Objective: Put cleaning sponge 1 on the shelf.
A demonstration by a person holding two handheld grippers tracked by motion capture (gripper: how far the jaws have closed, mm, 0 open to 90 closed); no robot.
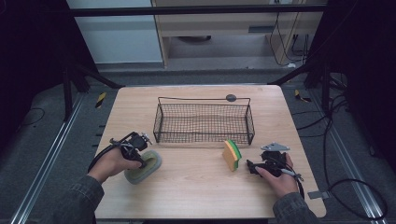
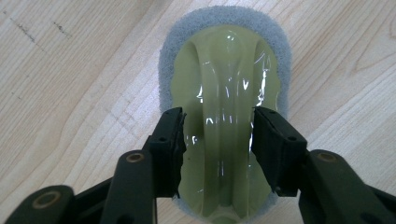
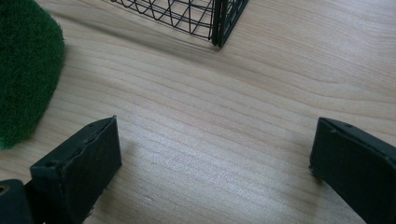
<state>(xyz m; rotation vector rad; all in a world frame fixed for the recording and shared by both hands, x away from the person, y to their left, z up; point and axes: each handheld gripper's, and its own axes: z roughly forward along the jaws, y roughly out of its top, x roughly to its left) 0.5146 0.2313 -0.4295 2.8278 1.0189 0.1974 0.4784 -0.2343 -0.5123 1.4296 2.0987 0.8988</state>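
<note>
Gripping step: we have the left gripper (image 2: 218,135) straddling the raised handle of the scrubber (image 2: 224,88), which lies flat on the table (image 1: 196,186) directly under that gripper.
Left jaws: narrowed to the handle's width, one pad at each flank of the glossy green ridge; whether they already press or merely touch it we cannot tell.
Why the ridge: we judge the handle is the one part tall and stiff enough to pinch, while the grey foam rim around it would squash and slip.
Right gripper (image 1: 258,167): we rest it low on the table with its jaws standing wide and nothing between them, bare wood ahead of it.
Sponge (image 1: 231,155): stands on edge just beside the right gripper, toward its left, green face turned to it; we judge it waits as the next pick.
Wire basket (image 1: 204,123): beyond both grippers, empty, its near corner just ahead of the right one; it is probably where the scrubber goes.
Next need: we think a firm squeeze before lifting, since the glossy handle looks slick.
</note>
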